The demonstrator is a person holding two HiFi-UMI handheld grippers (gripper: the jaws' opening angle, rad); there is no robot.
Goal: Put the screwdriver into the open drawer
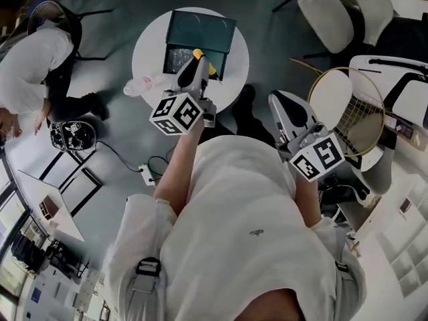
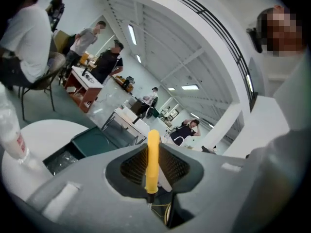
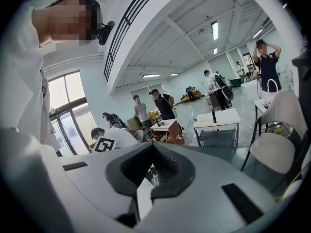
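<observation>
My left gripper (image 1: 195,61) is shut on a yellow-handled screwdriver (image 1: 198,53) and hovers over the round white table (image 1: 150,45). Just beyond its tips stands a dark green drawer box (image 1: 200,31) with its drawer (image 1: 178,60) pulled open. In the left gripper view the screwdriver (image 2: 152,159) stands upright between the pads of the left gripper (image 2: 152,171), with the open drawer (image 2: 65,158) at lower left. My right gripper (image 1: 283,108) is off the table to the right. Its view shows the right gripper (image 3: 154,168) shut with nothing in it.
A clear plastic bottle (image 2: 12,130) lies at the table's left edge. A white chair (image 1: 344,9) and a badminton racket (image 1: 351,112) are at the right. A person in white (image 1: 33,65) crouches at the left. Cables (image 1: 144,169) run across the floor.
</observation>
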